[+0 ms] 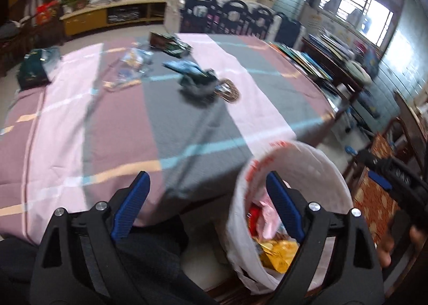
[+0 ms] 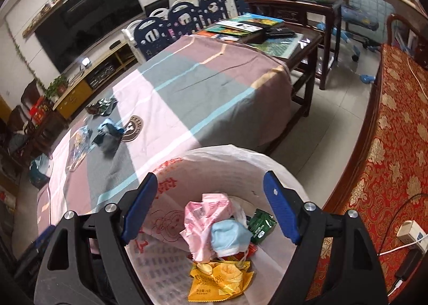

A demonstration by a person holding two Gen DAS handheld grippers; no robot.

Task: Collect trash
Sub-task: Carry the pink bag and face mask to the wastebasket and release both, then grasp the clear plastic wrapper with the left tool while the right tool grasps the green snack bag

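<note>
A bin lined with a white bag (image 1: 294, 149) stands beside the cloth-covered table (image 1: 133, 131). My left gripper (image 1: 207, 175) hangs open over the table's near edge, left of the bin, with nothing between its fingers. My right gripper (image 2: 210, 175) is open above the bin (image 2: 227, 155), also holding nothing. In the bin lie a pink wrapper (image 2: 206, 214), a blue mask (image 2: 230, 235), a green packet (image 2: 260, 223) and a yellow wrapper (image 2: 219, 278). On the table sit a crumpled blue and dark wrapper (image 1: 198, 80), a clear plastic bag (image 1: 133, 61) and a dark wrapper (image 1: 168, 42).
A dark green bag (image 1: 34, 67) rests at the table's far left corner. A bench with a red and gold cushion (image 2: 388, 144) runs along the right. Behind the table are a side table with books (image 2: 256, 26) and a blue play fence (image 1: 230, 16). A power strip (image 2: 412, 232) lies on the cushion.
</note>
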